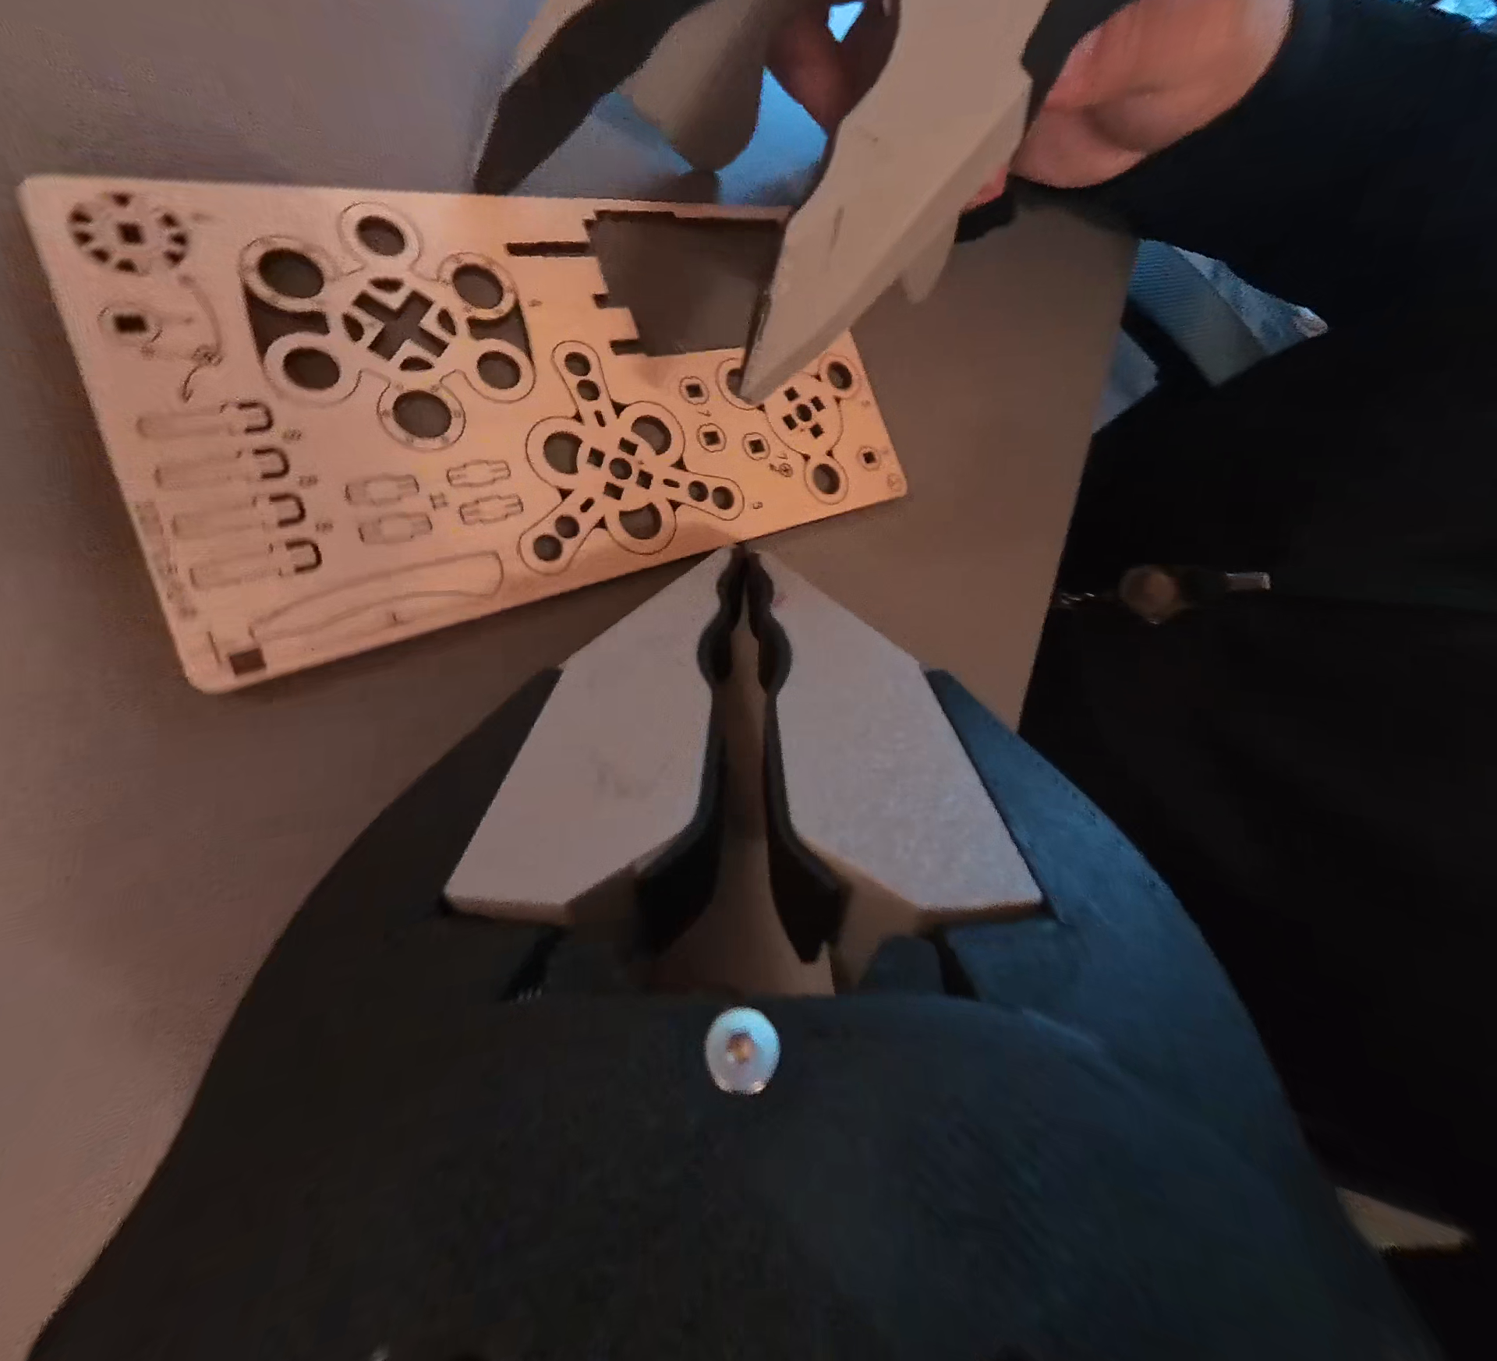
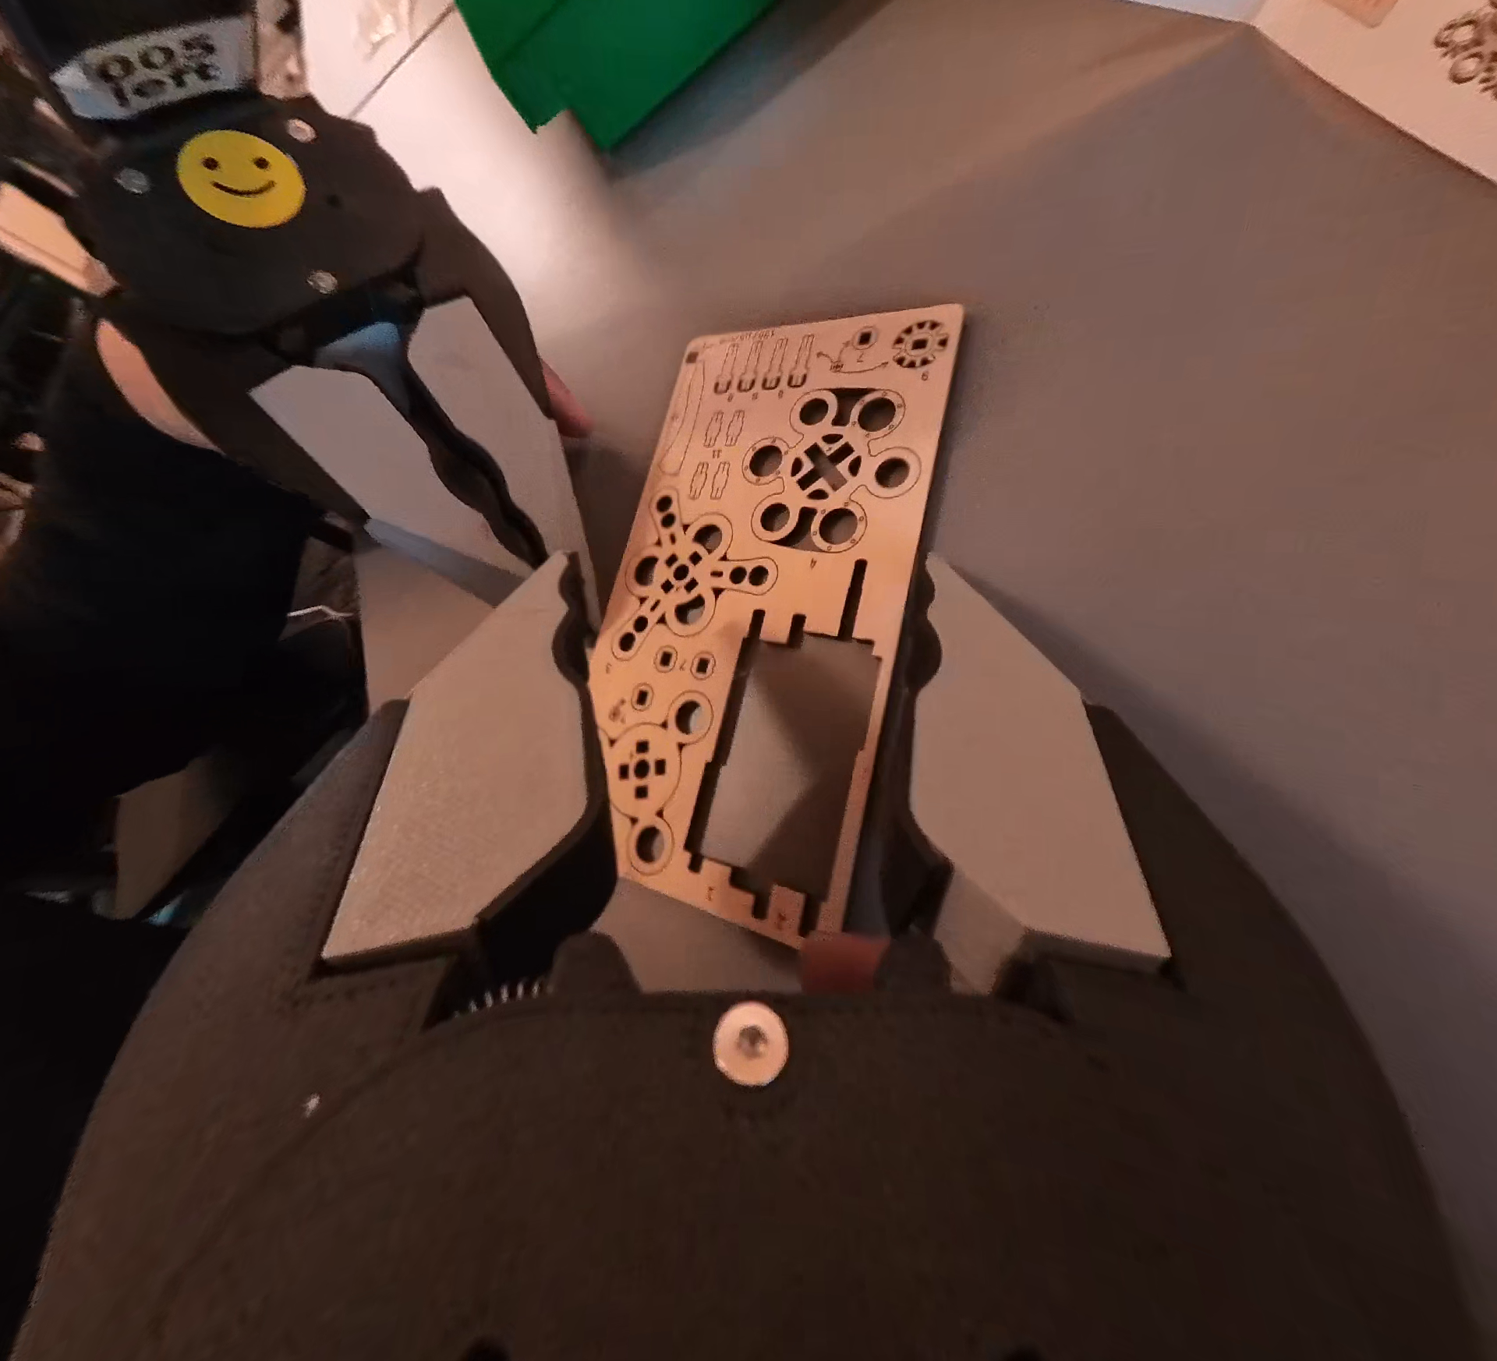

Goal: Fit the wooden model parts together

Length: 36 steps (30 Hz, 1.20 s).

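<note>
One wooden parts sheet [image 1: 454, 423] lies flat on the grey table [image 1: 202, 796], just ahead of the closed, empty left gripper [image 1: 743, 569], while the right gripper [image 2: 749, 674], fingers spread wide, straddles its near end, one fingertip [image 1: 761, 374] touching it.

- Dim, warm indoor light; cooler daylight leaks in at the far top corners.
- Pale laser-cut wooden parts sheet [image 1: 454, 423] glows orange; soft shadow shows through its rectangular cutout.
- Grey matte tabletop [image 2: 1134, 350] without glare.
- Wide-angle bending at the edges; slight blur throughout, and the near black gripper bodies are soft.

Opposed close views, shared wooden sheet [image 1: 454, 423]
</note>
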Each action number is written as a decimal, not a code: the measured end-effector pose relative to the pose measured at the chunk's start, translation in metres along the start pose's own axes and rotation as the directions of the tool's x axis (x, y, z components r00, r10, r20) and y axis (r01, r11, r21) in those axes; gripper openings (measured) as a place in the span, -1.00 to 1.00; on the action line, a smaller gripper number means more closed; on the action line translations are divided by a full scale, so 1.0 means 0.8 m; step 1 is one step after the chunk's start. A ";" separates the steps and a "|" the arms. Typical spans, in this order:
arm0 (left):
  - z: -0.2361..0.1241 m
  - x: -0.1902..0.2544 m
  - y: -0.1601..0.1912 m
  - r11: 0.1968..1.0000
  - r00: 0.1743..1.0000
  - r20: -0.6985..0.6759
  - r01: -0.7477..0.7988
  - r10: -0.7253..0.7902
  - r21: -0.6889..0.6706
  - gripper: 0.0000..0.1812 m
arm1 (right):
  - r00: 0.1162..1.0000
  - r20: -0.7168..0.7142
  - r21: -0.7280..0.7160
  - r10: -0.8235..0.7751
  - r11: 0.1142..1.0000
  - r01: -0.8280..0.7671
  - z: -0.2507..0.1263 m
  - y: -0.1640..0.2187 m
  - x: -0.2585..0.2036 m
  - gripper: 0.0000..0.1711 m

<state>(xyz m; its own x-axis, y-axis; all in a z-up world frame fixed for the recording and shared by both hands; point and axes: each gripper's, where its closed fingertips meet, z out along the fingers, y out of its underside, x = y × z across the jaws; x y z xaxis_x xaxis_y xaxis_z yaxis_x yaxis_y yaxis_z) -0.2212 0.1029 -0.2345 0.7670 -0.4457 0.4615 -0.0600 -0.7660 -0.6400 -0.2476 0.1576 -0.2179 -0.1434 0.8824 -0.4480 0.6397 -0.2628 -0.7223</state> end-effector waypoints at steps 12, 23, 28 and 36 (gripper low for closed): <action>0.007 0.031 0.016 0.996 0.993 -0.105 -0.064 0.058 -0.063 -1.00 | 0.970 0.242 0.109 0.020 0.993 -0.048 -0.018 -0.031 -0.041 -0.53; 0.000 0.029 0.018 0.996 0.993 -0.089 -0.075 0.071 -0.045 -1.00 | 0.941 0.331 -0.068 0.071 0.996 -0.051 -0.012 -0.011 -0.044 -1.00; -0.011 0.027 0.008 0.997 0.994 -0.086 -0.071 0.073 0.033 -0.84 | 0.951 0.310 -0.115 -0.019 0.992 0.057 -0.007 0.001 -0.055 -1.00; -0.015 0.007 0.016 0.999 0.999 0.017 -0.052 0.052 0.002 -1.00 | 0.994 -0.035 -0.162 -0.100 0.982 0.093 -0.002 0.006 0.002 -0.53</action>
<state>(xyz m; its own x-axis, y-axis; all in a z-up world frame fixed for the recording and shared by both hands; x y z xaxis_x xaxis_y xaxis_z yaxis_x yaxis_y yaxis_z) -0.2255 0.0847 -0.2326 0.7736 -0.4769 0.4174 -0.0984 -0.7410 -0.6643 -0.2433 0.1586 -0.2212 -0.1799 0.9174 -0.3551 0.7375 -0.1131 -0.6658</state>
